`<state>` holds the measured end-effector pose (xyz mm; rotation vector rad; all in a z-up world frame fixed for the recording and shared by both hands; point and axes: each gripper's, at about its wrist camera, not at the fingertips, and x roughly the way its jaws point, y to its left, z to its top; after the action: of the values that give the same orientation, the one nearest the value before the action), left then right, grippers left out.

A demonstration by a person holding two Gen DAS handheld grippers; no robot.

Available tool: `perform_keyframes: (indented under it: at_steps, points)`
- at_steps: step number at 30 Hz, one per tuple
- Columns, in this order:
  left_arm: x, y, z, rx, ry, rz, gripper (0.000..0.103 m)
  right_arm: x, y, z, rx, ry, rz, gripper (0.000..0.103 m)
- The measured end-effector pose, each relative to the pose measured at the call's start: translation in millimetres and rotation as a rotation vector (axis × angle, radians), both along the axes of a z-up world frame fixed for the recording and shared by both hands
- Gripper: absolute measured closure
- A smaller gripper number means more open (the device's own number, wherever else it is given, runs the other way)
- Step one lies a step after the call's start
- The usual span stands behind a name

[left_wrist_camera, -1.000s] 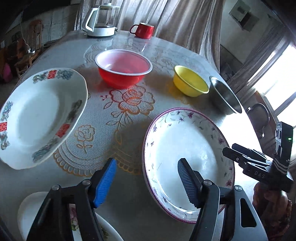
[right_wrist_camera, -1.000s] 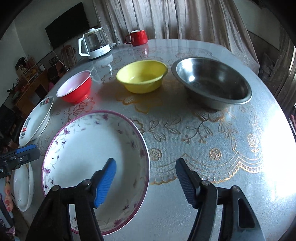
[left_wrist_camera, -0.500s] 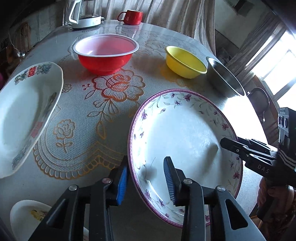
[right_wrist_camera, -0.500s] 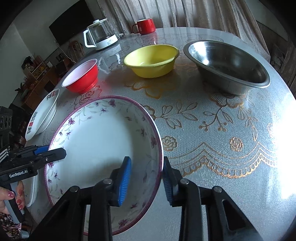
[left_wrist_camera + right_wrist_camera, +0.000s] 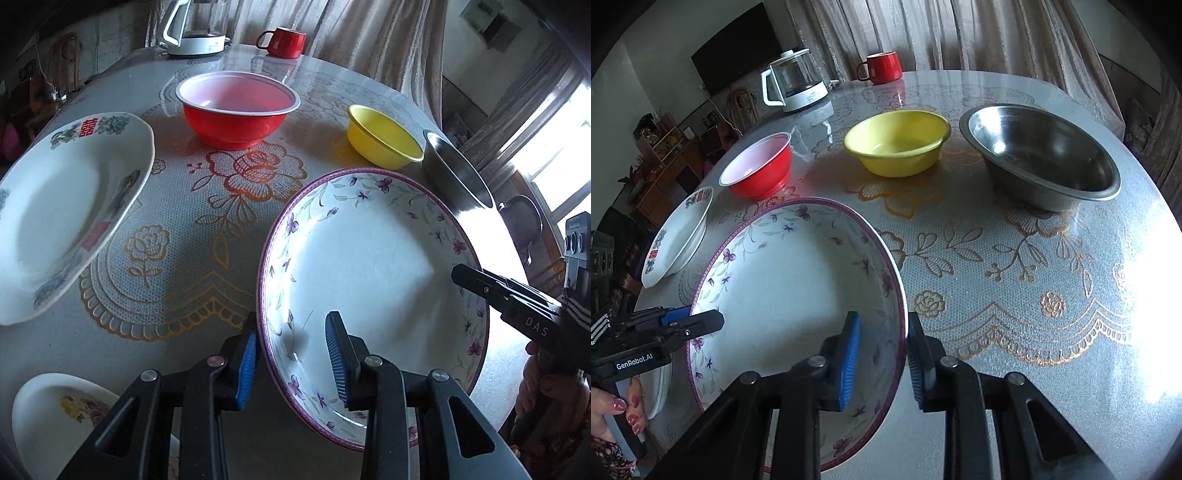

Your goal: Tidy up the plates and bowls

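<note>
Now both tongs straddle the flowered plate (image 5: pixel 373 258): left tongs (image 5: pixel 291 354) at its nine-o'clock rim, right tongs (image 5: pixel 882 354) closing at three o'clock.

My left hand-held gripper (image 5: pixel 291 360) is black, silver-screwed, with ribbed blue pads (image 5: pixel 246 365); the right hand-held gripper (image 5: pixel 882 360) matches. My nails are painted.

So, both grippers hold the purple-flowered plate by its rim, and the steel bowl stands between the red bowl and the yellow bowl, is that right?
Not quite: in the right wrist view the yellow bowl stands between the red bowl and the steel bowl. The grippers are as you say.
</note>
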<state>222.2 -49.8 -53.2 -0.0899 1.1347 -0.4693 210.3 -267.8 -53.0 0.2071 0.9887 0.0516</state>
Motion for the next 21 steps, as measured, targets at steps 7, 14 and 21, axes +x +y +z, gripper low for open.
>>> perform_keyframes:
  at_steps: [7,14,21]
  points:
    - [5,10,5,-0.017,0.016,0.055,0.068,22,7,3,0.028,-0.001,-0.002,0.079]
    - [-19,-1,17,-0.059,0.013,0.023,0.068,-1,-12,1,0.100,0.032,-0.026,0.079]
    - [-55,-12,17,-0.061,0.018,-0.011,0.066,-45,-29,-2,0.135,0.059,-0.070,0.079]
